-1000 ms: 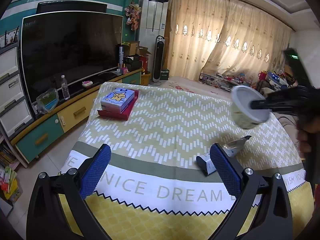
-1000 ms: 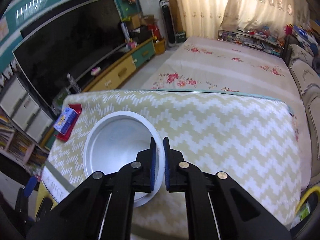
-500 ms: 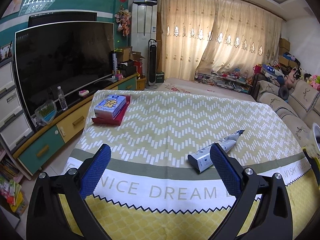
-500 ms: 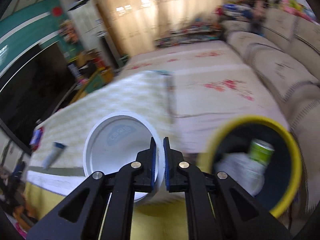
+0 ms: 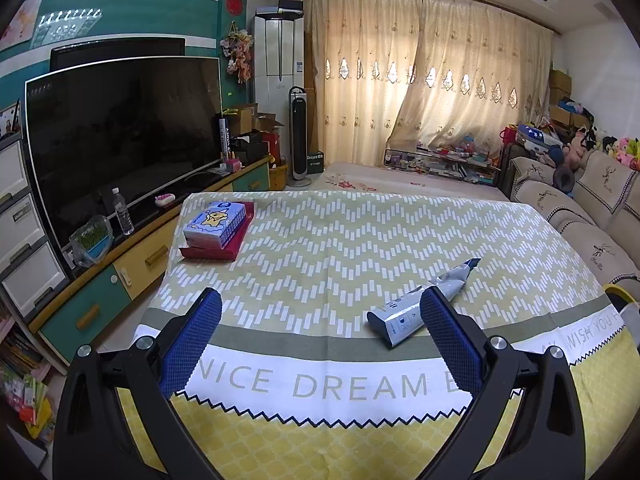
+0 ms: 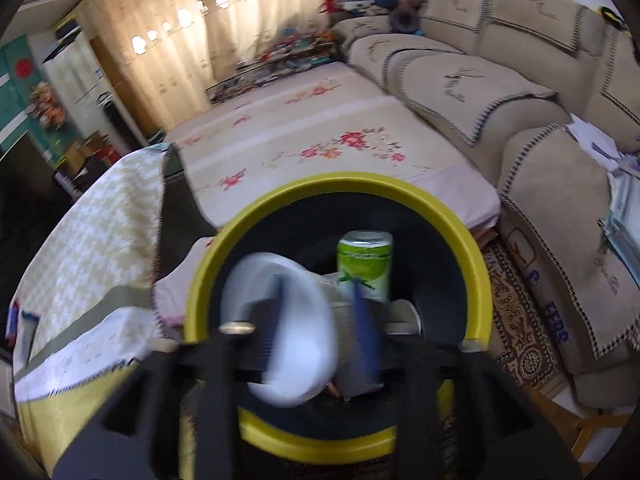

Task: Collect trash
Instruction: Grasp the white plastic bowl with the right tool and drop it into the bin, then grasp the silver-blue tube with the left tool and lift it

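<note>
Right wrist view: right gripper [image 6: 320,320] above yellow-rimmed bin [image 6: 476,256], jaws opening, blurred white cup [image 6: 280,332] between them | green can [image 6: 365,265] inside bin, ahead of fingers | left gripper [image 5: 320,340] jaws wide apart, empty | crumpled tube [image 5: 404,314] on tablecloth [image 5: 340,240] just inside its right finger

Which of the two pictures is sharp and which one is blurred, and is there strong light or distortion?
Left wrist view: sharp; the tube and the cloth's lettering read clearly; the backlit curtain glows; fisheye bends the room's edges. Right wrist view: motion blur smears the white cup and the opening right gripper over the yellow-rimmed bin; the sofa is clearer.
</note>
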Available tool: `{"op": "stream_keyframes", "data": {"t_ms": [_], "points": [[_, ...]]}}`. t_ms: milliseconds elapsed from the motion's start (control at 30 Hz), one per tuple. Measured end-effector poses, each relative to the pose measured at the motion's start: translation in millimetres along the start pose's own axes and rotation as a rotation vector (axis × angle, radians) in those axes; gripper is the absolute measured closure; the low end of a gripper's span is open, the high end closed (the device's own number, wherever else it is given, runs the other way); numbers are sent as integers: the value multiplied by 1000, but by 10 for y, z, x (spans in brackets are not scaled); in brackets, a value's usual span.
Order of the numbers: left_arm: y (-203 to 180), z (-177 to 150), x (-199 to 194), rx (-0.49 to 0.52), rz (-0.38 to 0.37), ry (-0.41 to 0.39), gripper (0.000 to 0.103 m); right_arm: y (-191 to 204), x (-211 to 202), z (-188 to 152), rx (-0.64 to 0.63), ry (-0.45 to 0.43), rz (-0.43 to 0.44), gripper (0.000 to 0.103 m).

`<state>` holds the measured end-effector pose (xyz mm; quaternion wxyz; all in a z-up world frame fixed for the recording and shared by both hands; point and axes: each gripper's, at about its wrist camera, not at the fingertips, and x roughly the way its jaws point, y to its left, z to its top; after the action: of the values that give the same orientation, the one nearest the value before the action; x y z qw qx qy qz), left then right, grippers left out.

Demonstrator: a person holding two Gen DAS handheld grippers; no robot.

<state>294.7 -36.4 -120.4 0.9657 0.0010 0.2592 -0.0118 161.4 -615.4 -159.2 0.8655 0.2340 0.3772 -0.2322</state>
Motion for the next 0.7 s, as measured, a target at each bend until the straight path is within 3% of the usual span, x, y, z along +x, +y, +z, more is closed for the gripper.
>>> {"op": "stream_keyframes", "data": {"t_ms": [100, 233, 400, 600, 700], "points": [[-15, 0, -2, 9, -1, -1, 5, 59, -31, -36, 11, -38, -25, 58], [-64, 2, -9, 27, -11, 1, 5, 309, -258, -107, -1, -127, 49, 58], [-190, -10, -5, 61, -54, 22, 5, 753, -674, -300, -88, -333, 112, 51], [-517, -45, 137, 184, -108, 127, 5, 1083, -925, -591, -252, -451, 119, 45], [-733, -2, 203, 283, -100, 147, 5, 1102, -1009, -671, -277, -490, 121, 35]]}}
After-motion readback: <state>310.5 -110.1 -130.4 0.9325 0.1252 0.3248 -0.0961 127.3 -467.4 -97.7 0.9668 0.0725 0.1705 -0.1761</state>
